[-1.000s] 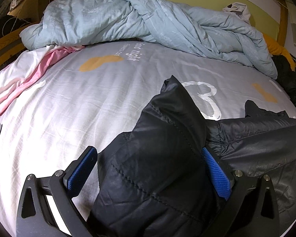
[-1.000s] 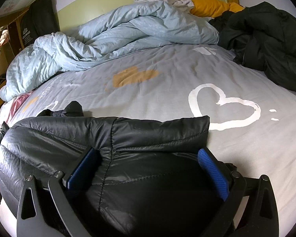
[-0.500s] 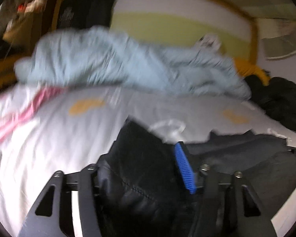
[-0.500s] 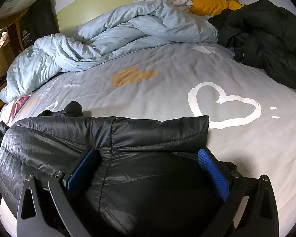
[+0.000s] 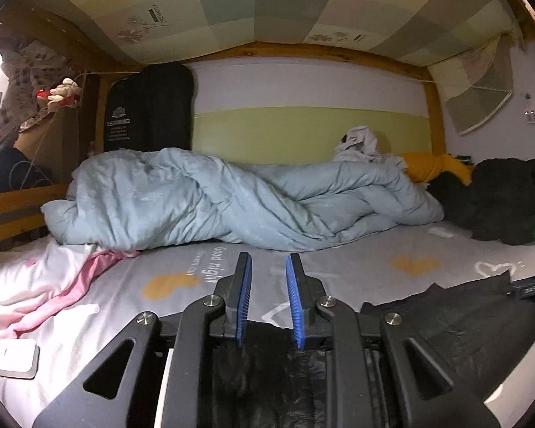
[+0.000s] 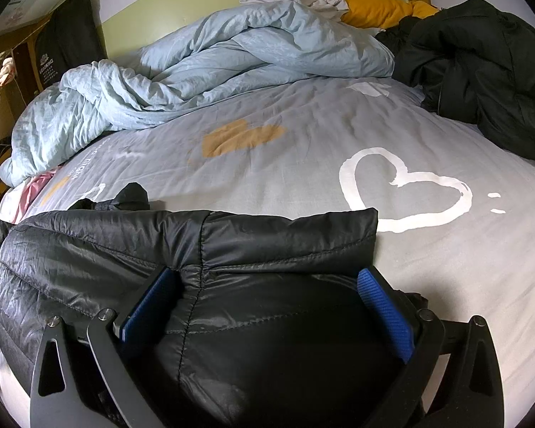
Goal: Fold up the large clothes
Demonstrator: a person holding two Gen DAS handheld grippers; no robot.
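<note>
The black jacket [image 6: 203, 285] lies lengthwise along the bed's [image 6: 303, 164] near edge, bulging between the right claw's [image 6: 267, 306] spread pads, while the left claw [image 5: 267, 296] hovers above its left end, closing on nothing.

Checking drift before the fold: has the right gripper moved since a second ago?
No. In the right wrist view the right gripper sits over the black jacket as before, and the white heart on the sheet keeps its place.

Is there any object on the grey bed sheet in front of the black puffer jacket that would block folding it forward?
Nothing visible blocks it: the bed sheet beyond the black puffer jacket lies bare up to the blue duvet.
</note>
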